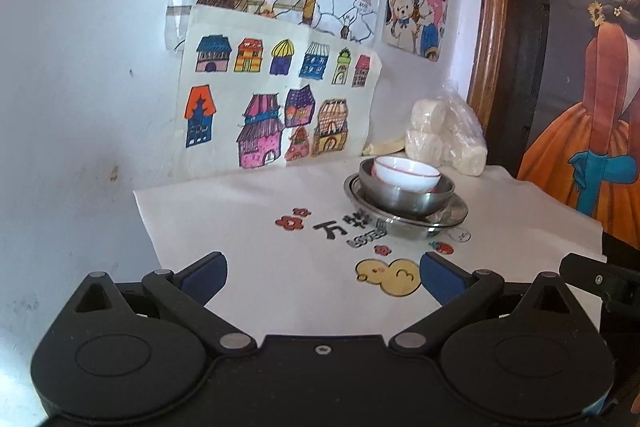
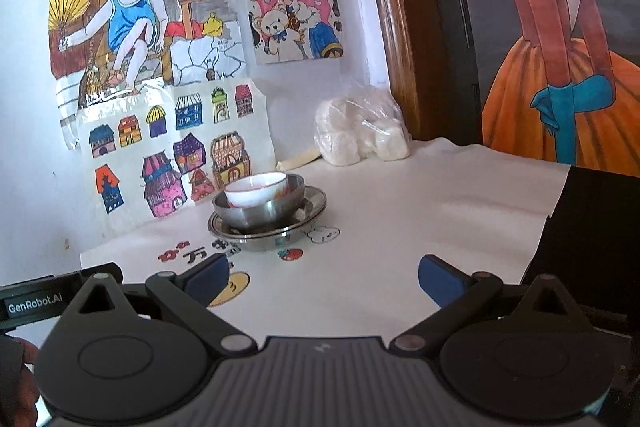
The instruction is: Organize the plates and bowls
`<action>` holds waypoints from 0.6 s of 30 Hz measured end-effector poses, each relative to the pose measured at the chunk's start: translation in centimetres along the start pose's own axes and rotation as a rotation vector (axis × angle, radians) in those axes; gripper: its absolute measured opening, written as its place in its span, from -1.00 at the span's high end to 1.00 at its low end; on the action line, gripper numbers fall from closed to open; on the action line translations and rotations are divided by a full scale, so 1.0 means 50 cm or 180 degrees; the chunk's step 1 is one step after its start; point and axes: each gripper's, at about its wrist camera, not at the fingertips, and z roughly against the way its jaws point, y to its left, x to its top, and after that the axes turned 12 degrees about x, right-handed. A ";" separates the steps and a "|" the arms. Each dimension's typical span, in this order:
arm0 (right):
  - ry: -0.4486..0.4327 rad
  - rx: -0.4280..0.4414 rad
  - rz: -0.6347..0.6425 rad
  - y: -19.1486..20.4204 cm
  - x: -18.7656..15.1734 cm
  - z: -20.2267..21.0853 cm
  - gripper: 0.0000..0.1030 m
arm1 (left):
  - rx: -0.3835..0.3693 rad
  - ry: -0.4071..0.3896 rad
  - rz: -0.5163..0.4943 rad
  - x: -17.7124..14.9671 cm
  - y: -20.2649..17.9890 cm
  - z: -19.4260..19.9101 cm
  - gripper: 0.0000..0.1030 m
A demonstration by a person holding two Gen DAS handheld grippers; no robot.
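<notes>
A small white ceramic bowl with a thin red rim line (image 1: 405, 175) (image 2: 256, 190) sits tilted inside a round stainless-steel bowl (image 1: 406, 193) (image 2: 260, 207), which rests in turn on a shallow stainless-steel plate (image 1: 408, 217) (image 2: 268, 227). The stack stands toward the back of the tabletop, on a white cloth printed with red flowers, black characters and a yellow gourd (image 1: 256, 267) (image 2: 400, 227). Just behind the stack, against the wall, lies a clear plastic bag of white cylindrical lumps (image 1: 446, 135) (image 2: 360, 131). Coloured drawings of houses (image 1: 276, 107) (image 2: 168, 147) are taped to the wall beside it.

The left gripper (image 1: 323, 273) hovers over the near part of the cloth, well apart from the stack, its blue-padded jaws spread wide and empty. The right gripper (image 2: 324, 277) is also held short of the dishes, its jaws likewise wide apart with nothing between them.
</notes>
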 end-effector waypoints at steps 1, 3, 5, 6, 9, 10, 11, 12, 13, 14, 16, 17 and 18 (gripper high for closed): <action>0.0018 0.0008 0.0002 -0.001 -0.004 -0.003 -1.00 | 0.0015 0.0011 -0.0004 -0.002 0.000 -0.002 -0.98; 0.0055 0.0017 -0.0003 -0.004 -0.010 -0.008 -1.00 | 0.0041 0.0031 -0.0010 -0.005 0.000 -0.007 -0.98; 0.0086 0.0018 -0.0012 -0.009 -0.014 -0.016 -1.00 | 0.0055 0.0025 -0.0006 -0.006 0.000 -0.010 -0.98; 0.0103 0.0015 -0.0017 -0.010 -0.016 -0.018 -1.00 | 0.0064 0.0015 -0.0007 -0.007 0.000 -0.011 -0.98; 0.0132 0.0004 -0.0031 -0.016 -0.019 -0.027 -1.00 | 0.0056 0.0009 -0.0019 -0.007 -0.001 -0.015 -0.98; 0.0143 0.0001 -0.0040 -0.019 -0.020 -0.031 -1.00 | 0.0055 0.0013 -0.0025 -0.007 -0.002 -0.018 -0.98; 0.0154 -0.0001 -0.0045 -0.021 -0.021 -0.033 -1.00 | 0.0049 0.0020 -0.0029 -0.007 -0.003 -0.021 -0.98; 0.0166 -0.0003 -0.0045 -0.022 -0.021 -0.036 -1.00 | 0.0036 0.0029 -0.0028 -0.006 -0.003 -0.024 -0.98; 0.0179 -0.0007 -0.0045 -0.024 -0.022 -0.040 -1.00 | 0.0032 0.0036 -0.0025 -0.005 -0.003 -0.027 -0.98; 0.0195 -0.0010 -0.0047 -0.026 -0.022 -0.045 -1.00 | 0.0032 0.0040 -0.0021 -0.005 -0.004 -0.030 -0.98; 0.0224 -0.0007 -0.0048 -0.029 -0.023 -0.053 -1.00 | 0.0030 0.0046 -0.0015 -0.005 -0.005 -0.035 -0.98; 0.0237 -0.0008 -0.0047 -0.030 -0.023 -0.057 -1.00 | 0.0028 0.0056 -0.0019 -0.005 -0.006 -0.039 -0.98; 0.0247 -0.0014 -0.0048 -0.031 -0.023 -0.060 -1.00 | 0.0024 0.0065 -0.0022 -0.005 -0.007 -0.042 -0.98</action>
